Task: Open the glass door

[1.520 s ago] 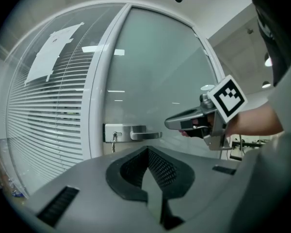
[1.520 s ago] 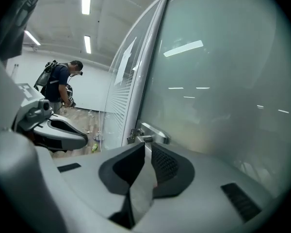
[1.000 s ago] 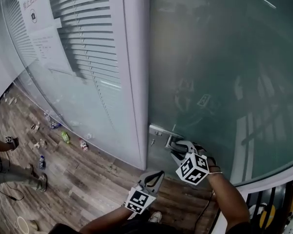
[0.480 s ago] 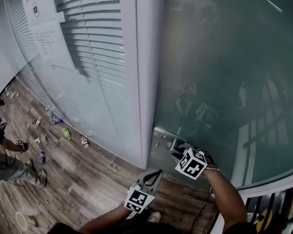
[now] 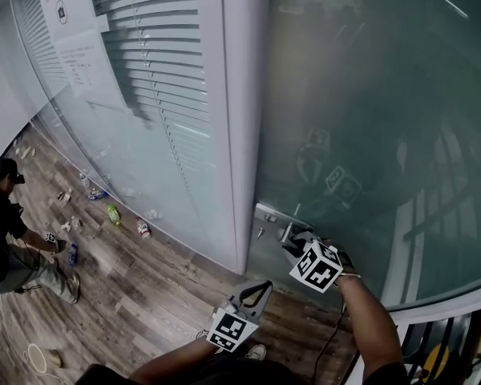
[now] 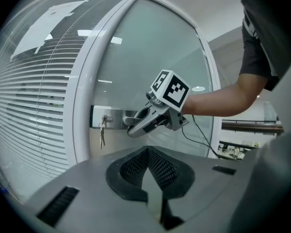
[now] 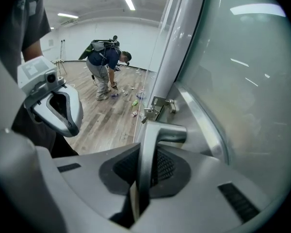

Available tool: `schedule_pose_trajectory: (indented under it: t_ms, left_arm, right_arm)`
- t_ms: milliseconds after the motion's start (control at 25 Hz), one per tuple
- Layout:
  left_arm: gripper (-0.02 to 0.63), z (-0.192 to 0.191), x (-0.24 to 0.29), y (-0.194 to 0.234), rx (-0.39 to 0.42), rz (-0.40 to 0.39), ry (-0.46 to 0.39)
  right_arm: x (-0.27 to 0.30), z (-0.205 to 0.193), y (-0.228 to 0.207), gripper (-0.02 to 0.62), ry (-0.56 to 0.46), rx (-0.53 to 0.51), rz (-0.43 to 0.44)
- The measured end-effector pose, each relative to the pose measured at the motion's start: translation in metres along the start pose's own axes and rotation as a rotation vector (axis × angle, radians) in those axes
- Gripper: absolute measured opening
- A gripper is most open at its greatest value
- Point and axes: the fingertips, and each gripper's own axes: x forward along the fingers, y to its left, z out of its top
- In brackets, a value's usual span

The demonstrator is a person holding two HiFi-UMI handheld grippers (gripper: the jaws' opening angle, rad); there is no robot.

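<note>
Head view: frosted glass door [image 5: 369, 95] with clamped steel handle [image 7: 146, 152].

Office interior, frosted glass door [image 5: 369, 135] with steel lever handle [image 7: 165, 132], glass partition [image 5: 104, 159] with white slatted blinds [image 5: 168, 62], printed notices [image 5: 64, 10] taped to it, wood-plank floor [image 5: 144, 295], ceiling strip lights [image 7: 128, 1]

Right gripper [image 7: 144, 191] fingers [image 7: 167, 166], just closed, tight on the metal door handle [image 7: 160, 132] against the glass door [image 7: 252, 81].

Upper paper notice [image 5: 62, 6], far left on the glass wall [image 5: 104, 155]: red heading, round symbol below — too blurred to read.
Lower sheet [image 5: 84, 66]: small print — not legible.
</note>
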Motion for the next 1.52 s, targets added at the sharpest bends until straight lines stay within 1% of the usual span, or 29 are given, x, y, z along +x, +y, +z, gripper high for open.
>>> schedule_pose_trajectory:
  t_ms: [120, 200, 440, 560, 720, 880, 1040, 1240, 1360, 1520]
  left_arm:
    - [0.003, -0.003, -0.004, -0.008, 0.009, -0.016, 0.009]
    - [0.003, -0.005, -0.005, -0.008, 0.007, -0.014, 0.012]
    - [0.003, -0.008, -0.001, -0.004, -0.012, 0.012, 0.012]
    - [0.003, -0.001, 0.003, 0.000, -0.007, 0.016, -0.008]
    - [0.003, 0.000, 0.009, 0.018, -0.025, 0.041, -0.016]
    - [0.003, 0.000, 0.013, 0.028, -0.022, 0.055, -0.017]
    - [0.003, 0.007, 0.018, 0.029, -0.014, 0.047, -0.027]
    - [0.003, 0.017, 0.025, 0.028, 0.002, 0.029, -0.038]
    - [0.003, 0.024, 0.037, 0.032, 0.020, 0.017, -0.047]
    - [0.003, 0.025, 0.062, 0.034, 0.008, 0.009, -0.045]
  right_arm:
    - [0.001, 0.002, 0.000, 0.037, -0.061, 0.027, -0.007]
    - [0.002, 0.004, 0.000, 0.037, -0.128, 0.052, 0.001]
    - [0.009, 0.010, 0.005, 0.034, -0.463, 0.161, 0.025]
    - [0.007, 0.014, 0.003, 0.034, -0.548, 0.192, 0.037]
    - [0.008, 0.018, -0.005, 0.034, -0.564, 0.188, 0.059]
    - [0.013, 0.015, -0.013, 0.035, -0.556, 0.197, 0.043]
    - [0.016, 0.011, -0.024, 0.035, -0.540, 0.214, 0.060]
    - [0.017, 0.006, -0.038, 0.035, -0.541, 0.226, 0.050]
    - [0.019, 0.007, -0.058, 0.035, -0.540, 0.234, 0.029]
    - [0.029, 0.003, -0.084, 0.035, -0.534, 0.251, 0.003]
